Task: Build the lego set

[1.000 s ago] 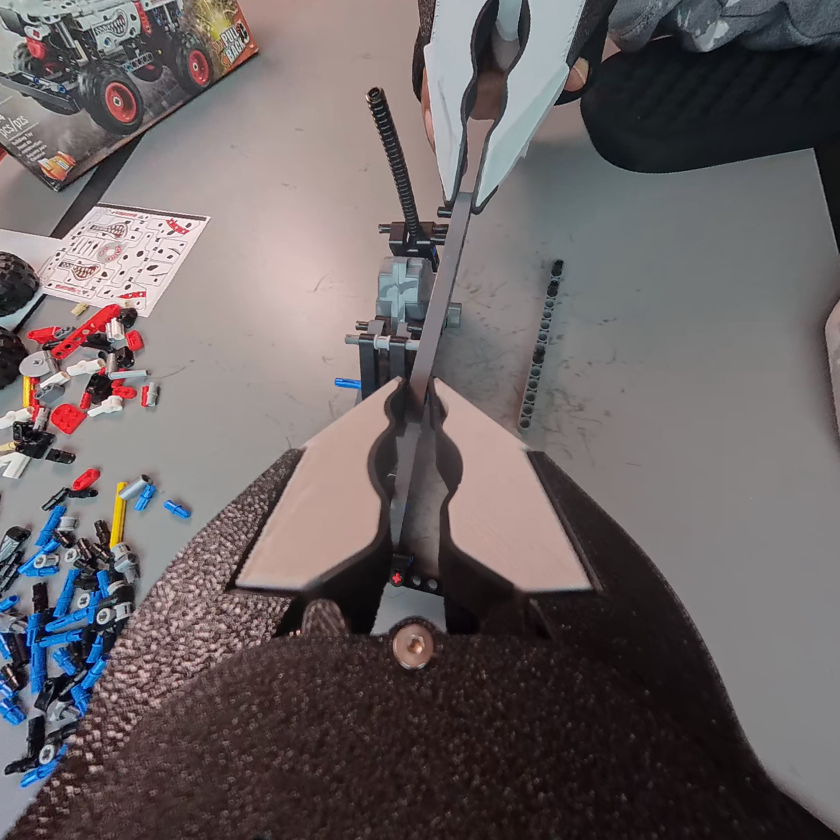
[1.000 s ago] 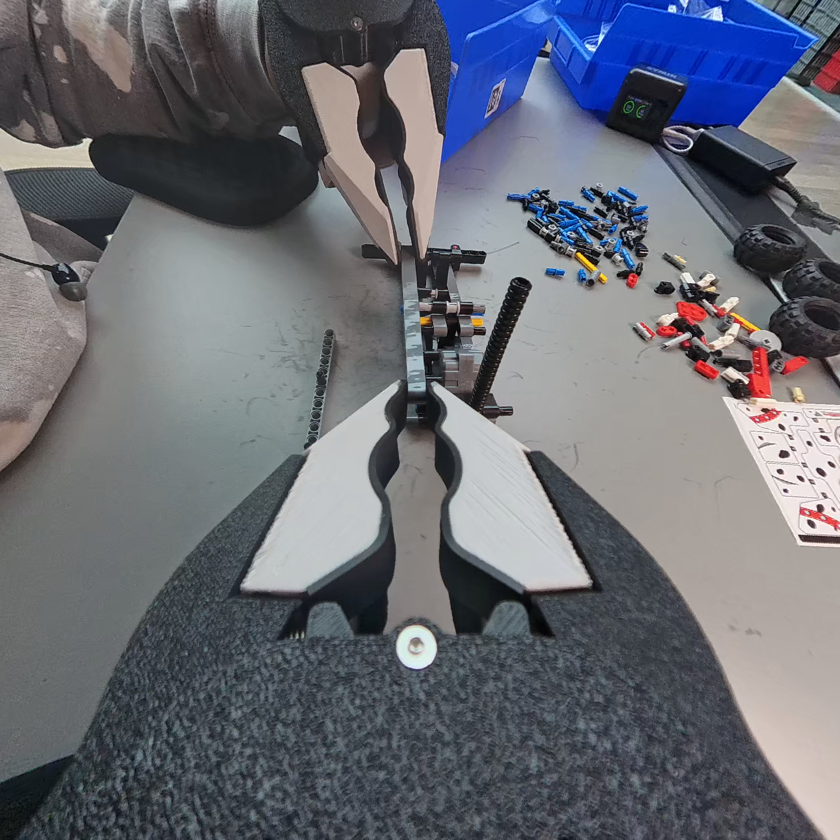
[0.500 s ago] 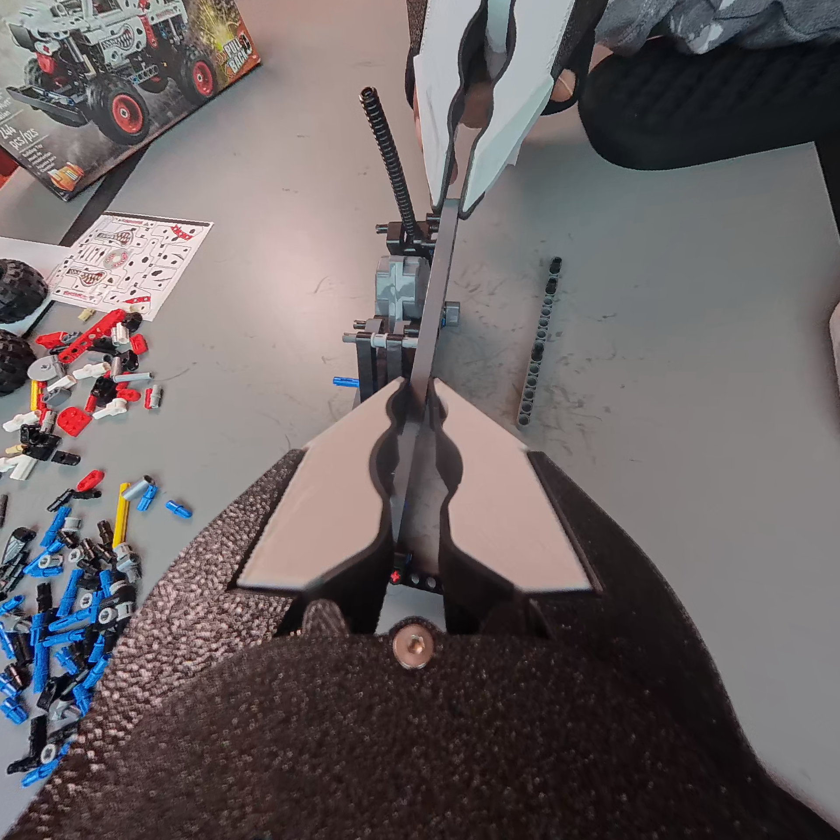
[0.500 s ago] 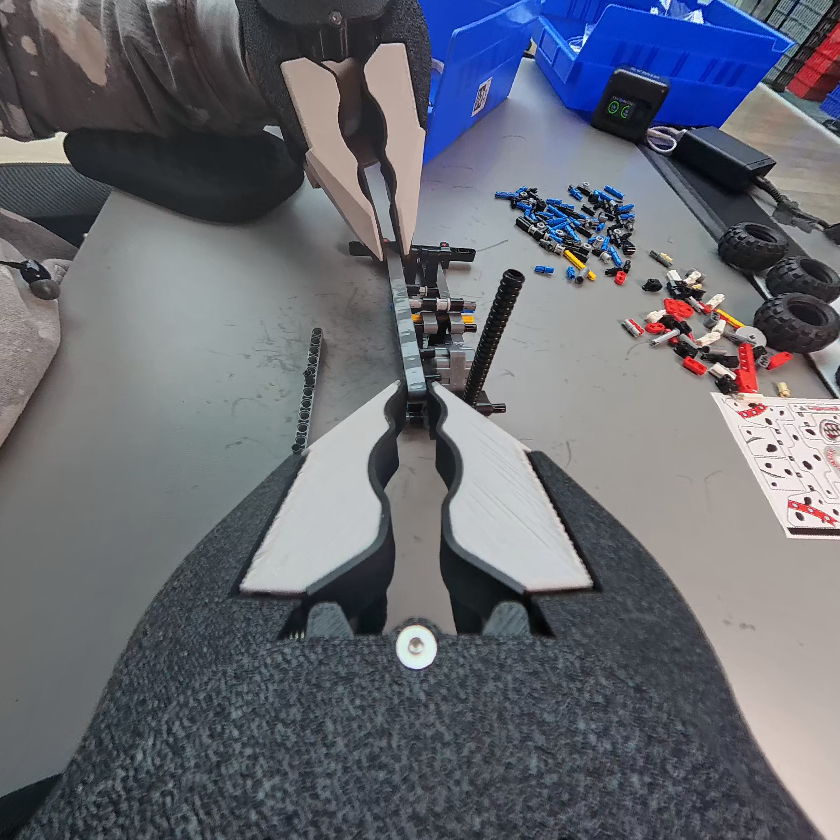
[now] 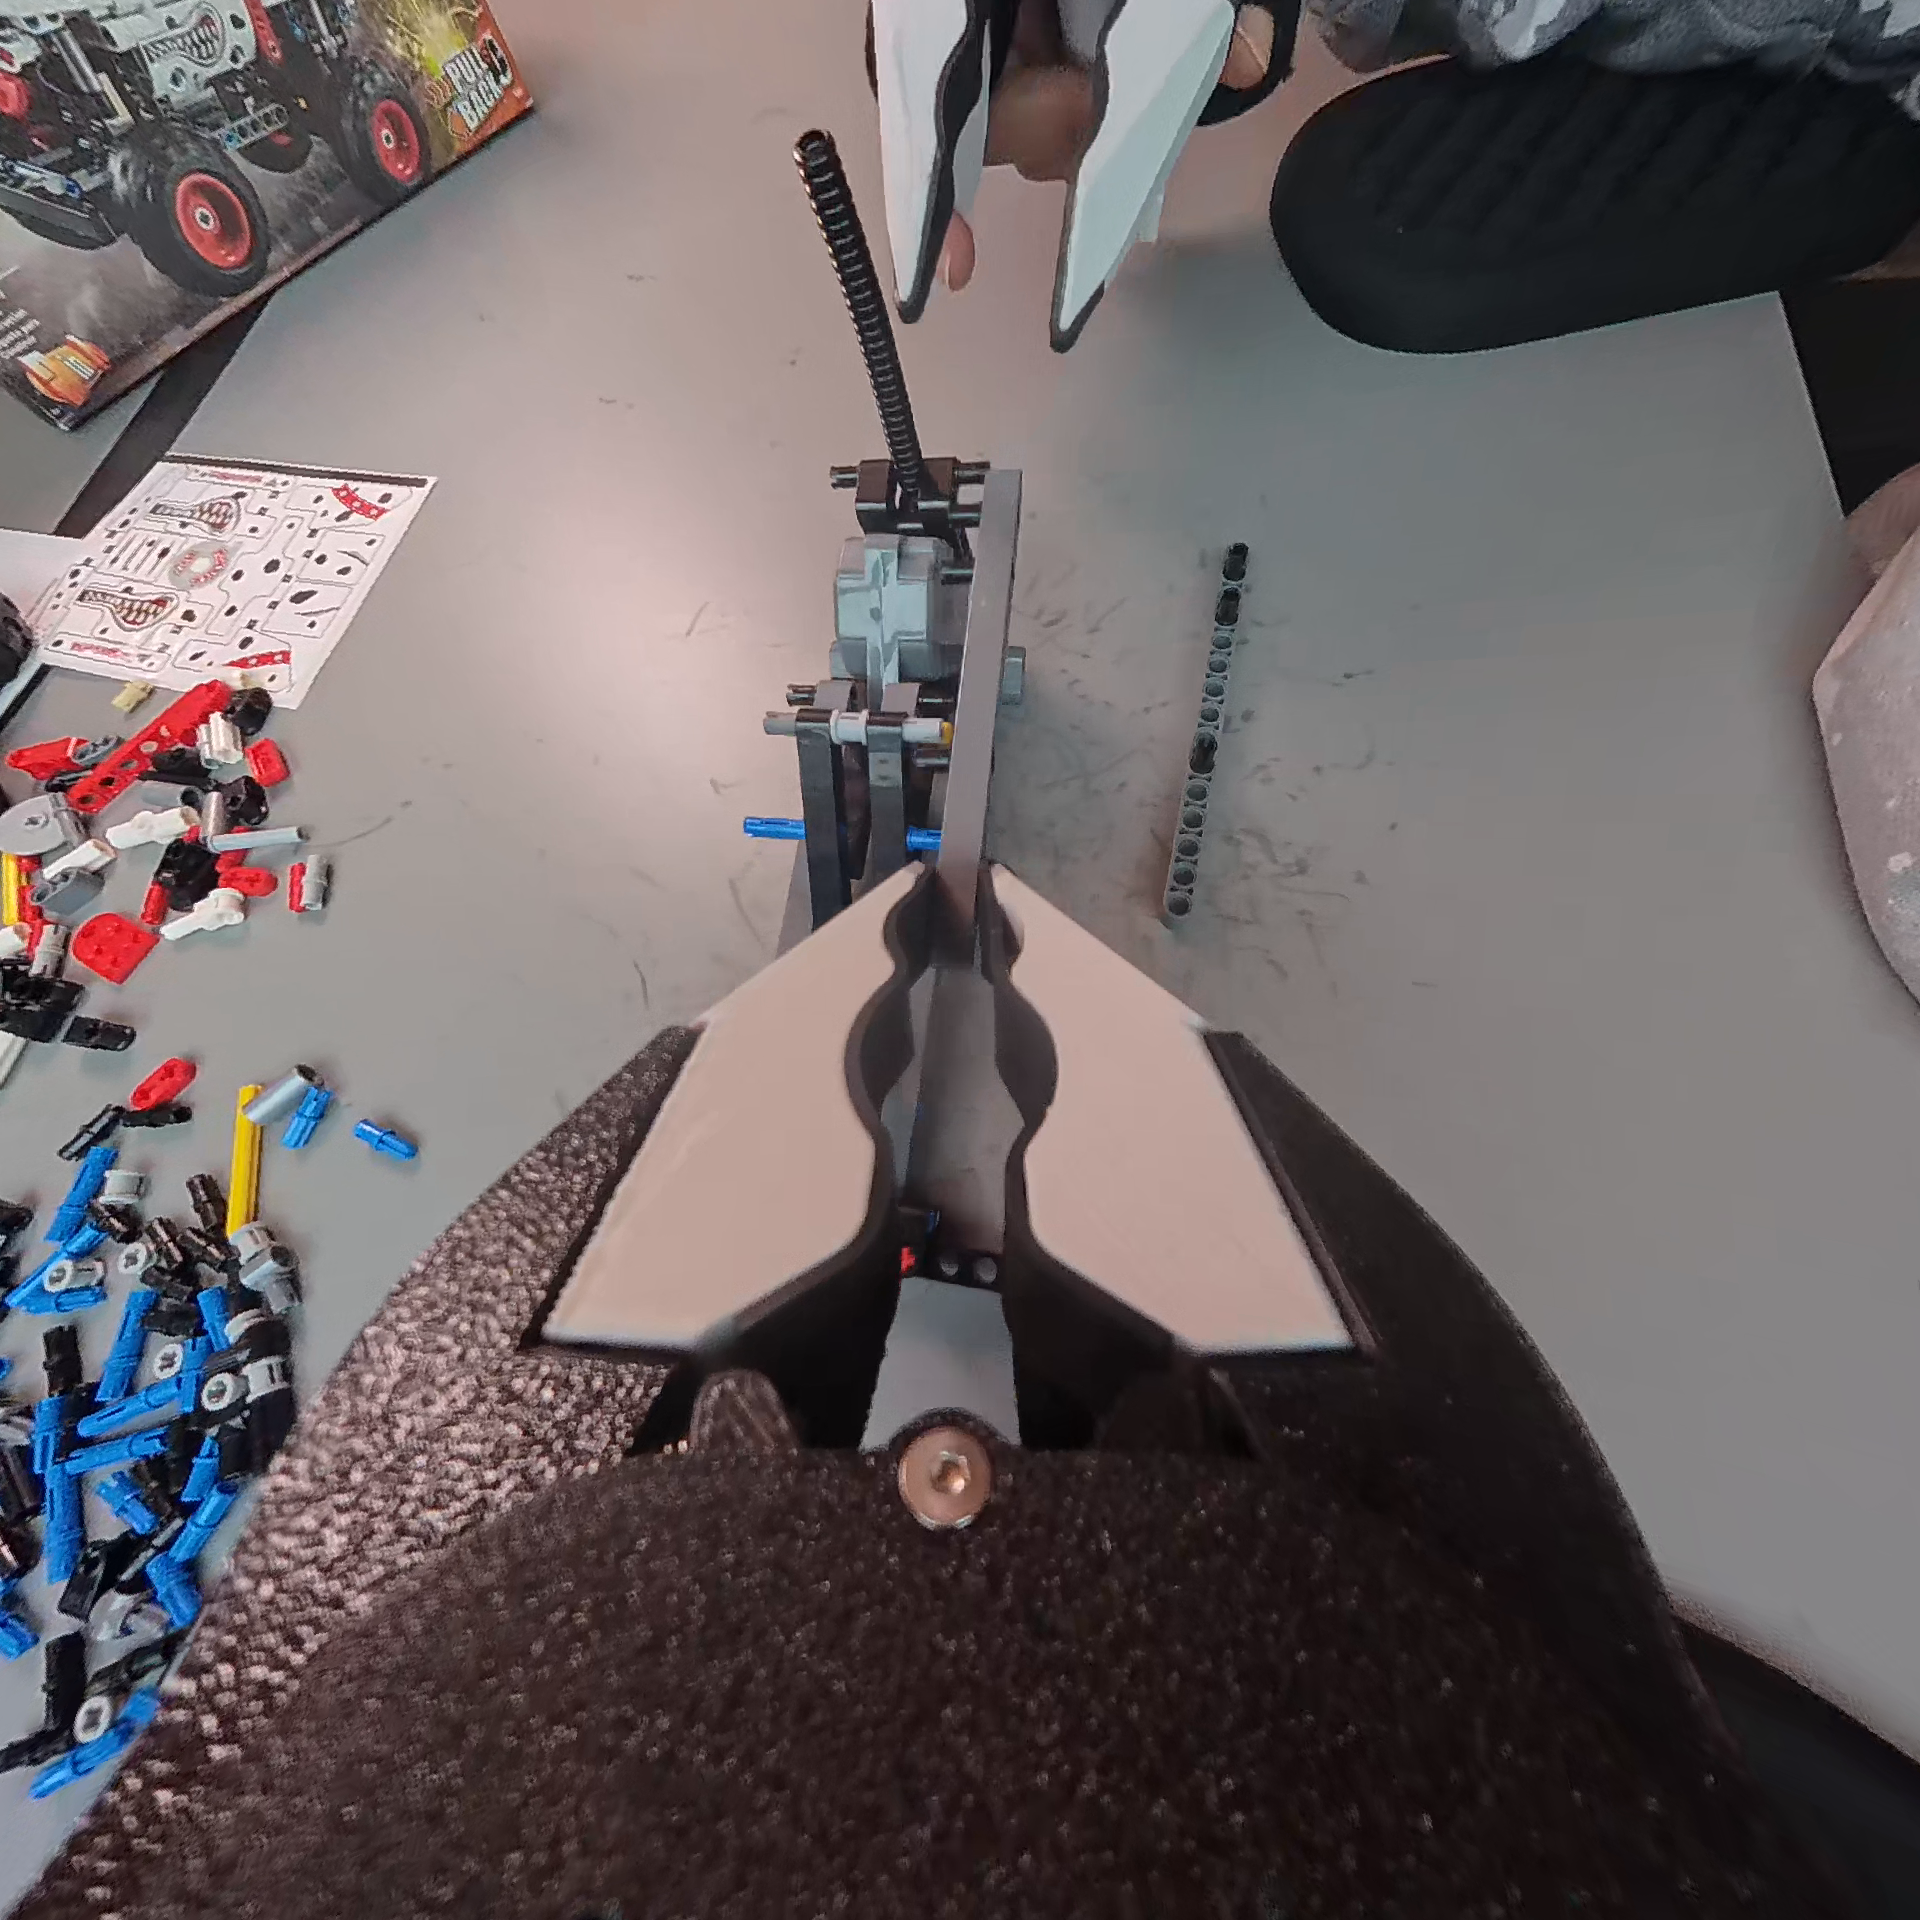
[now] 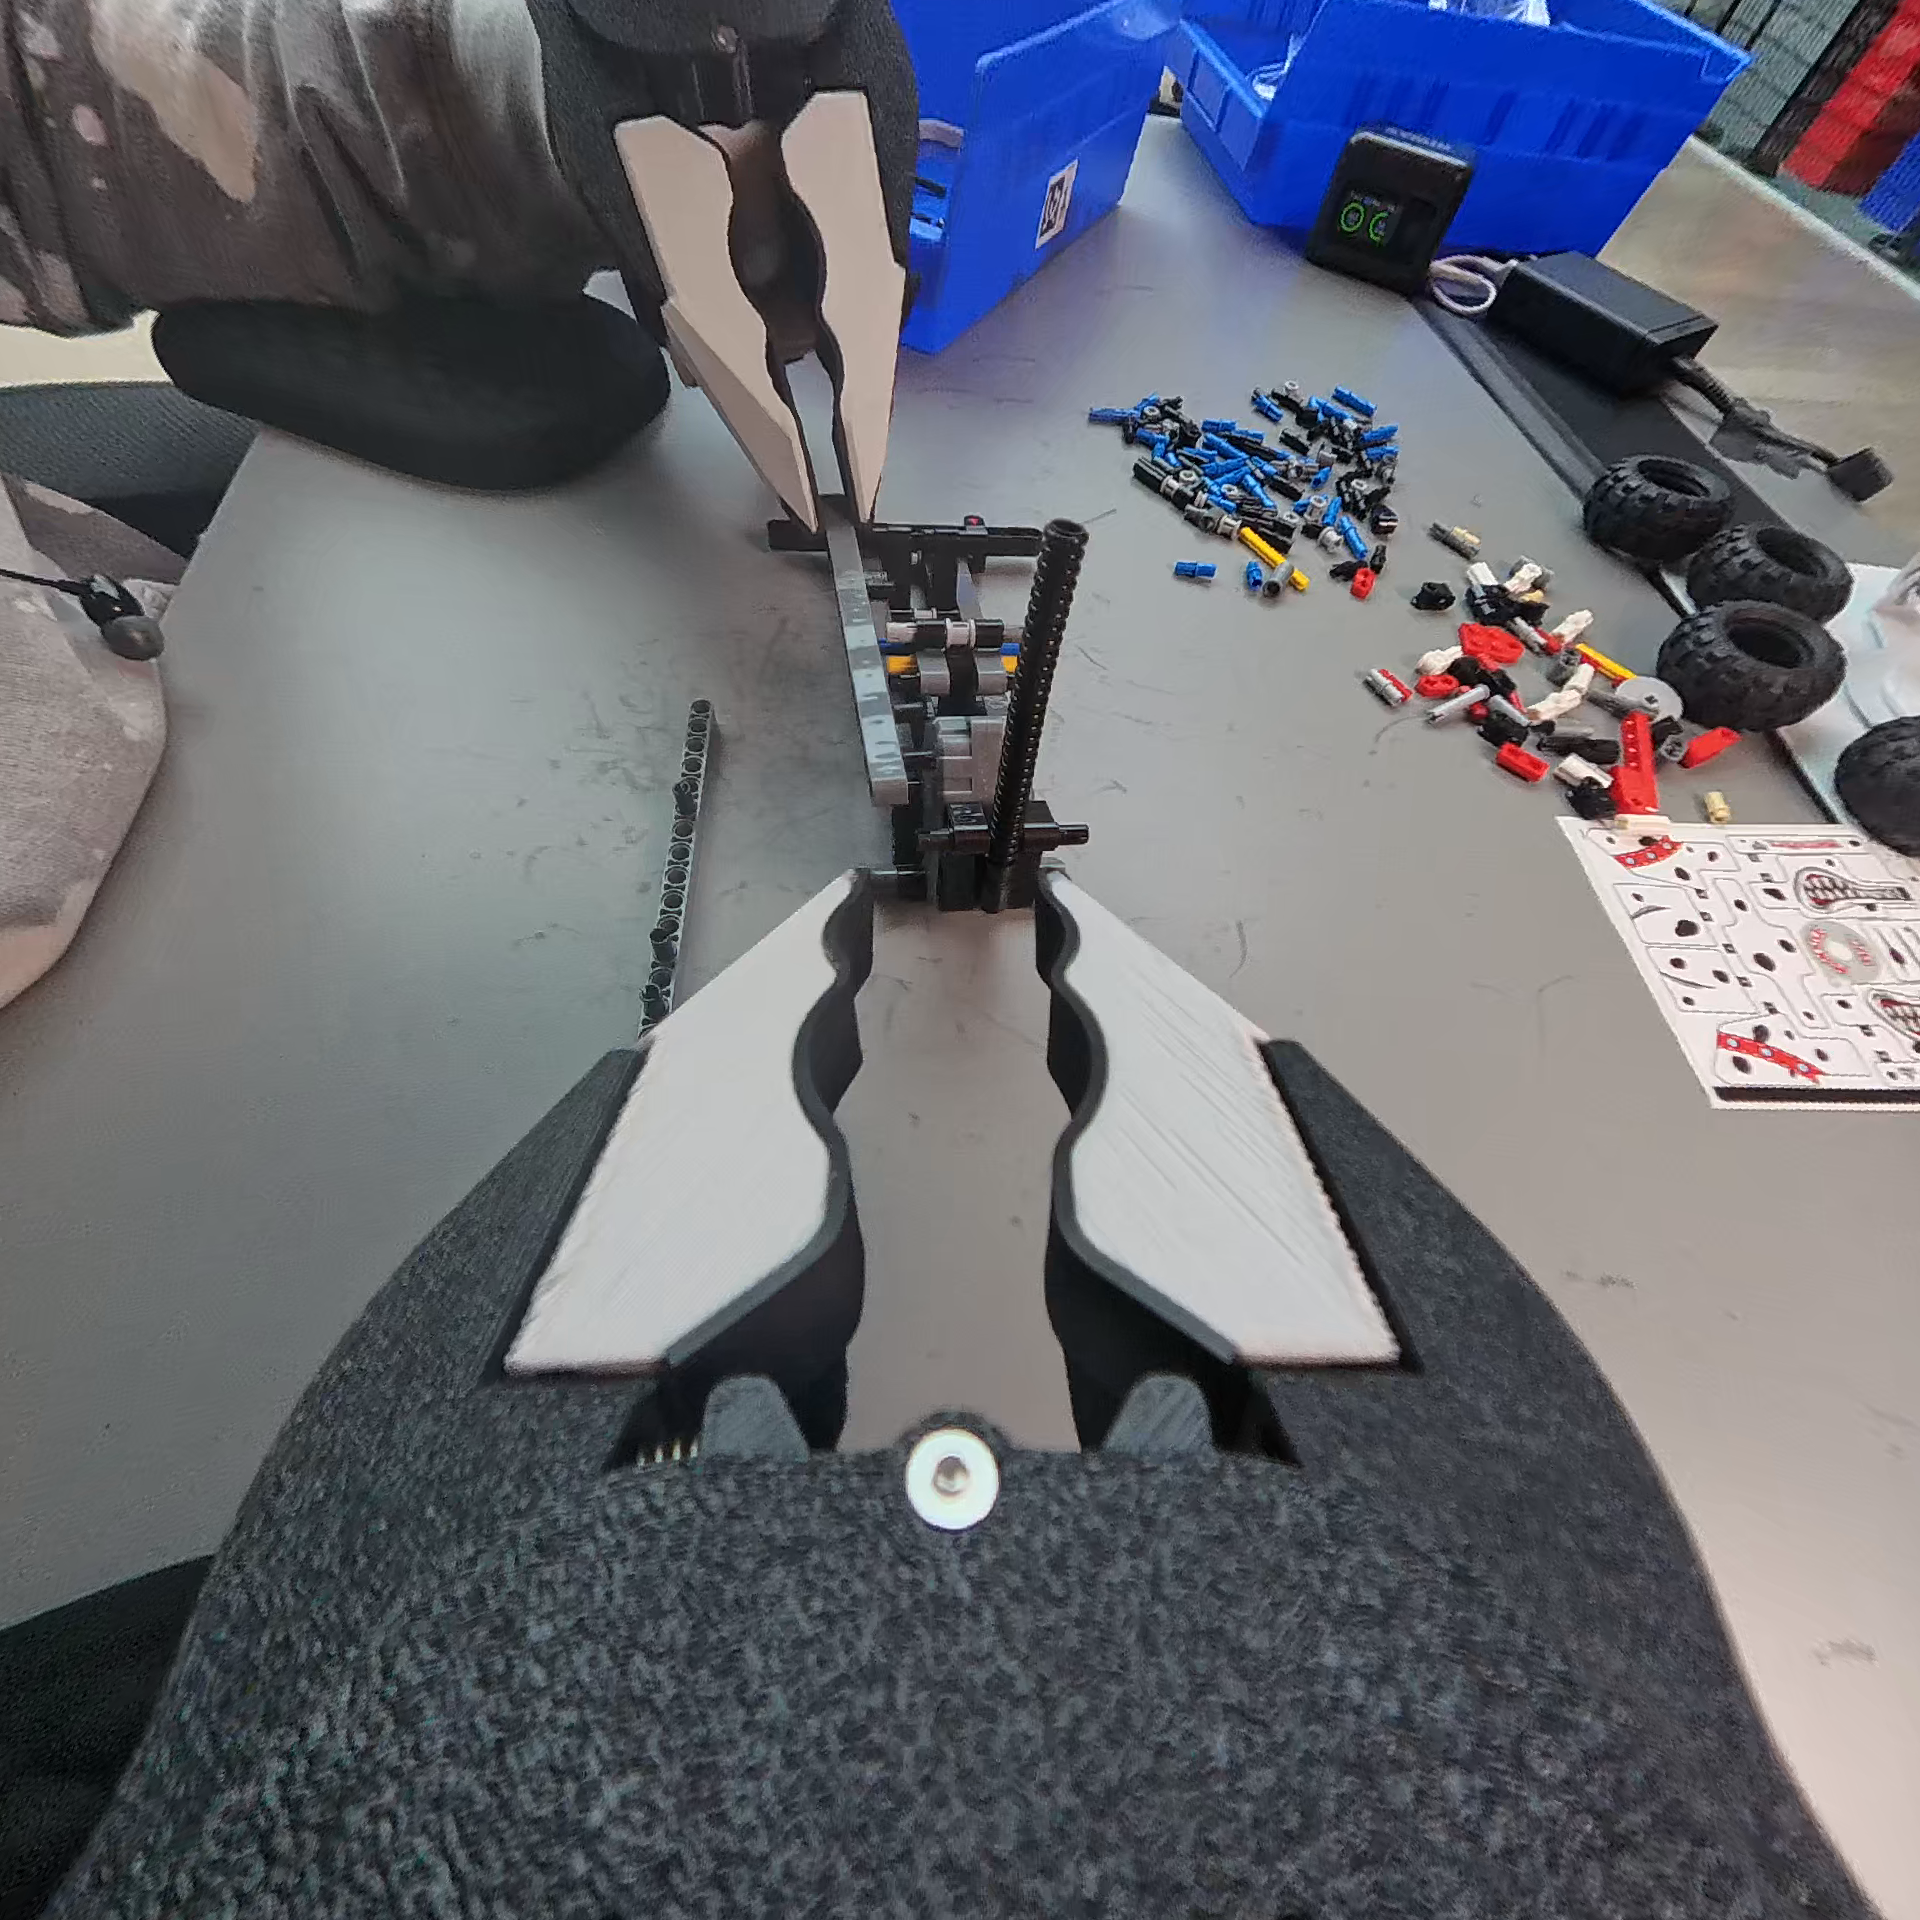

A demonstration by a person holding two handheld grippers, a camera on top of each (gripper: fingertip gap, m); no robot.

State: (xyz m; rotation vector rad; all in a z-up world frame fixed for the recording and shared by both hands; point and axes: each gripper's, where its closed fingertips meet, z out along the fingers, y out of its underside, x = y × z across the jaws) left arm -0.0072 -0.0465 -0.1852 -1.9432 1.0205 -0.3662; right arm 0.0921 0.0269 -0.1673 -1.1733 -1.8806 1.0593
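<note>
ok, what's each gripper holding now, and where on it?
Left gripper: shut on the long grey beam of the chassis, at its near end. Right gripper: open, empty.

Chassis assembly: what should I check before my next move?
1. left tongs shut on the long grey beam: ok.
2. right tongs open, off the beam: ok.
3. Beam fully pinned to the chassis assembly: cannot tell.
4. Ribbed black hose clear of the right tongs: not ok, its base stands between the tips and could snag.
5. Loose dark beam lying unobstructed beside the assembly: ok.
</note>
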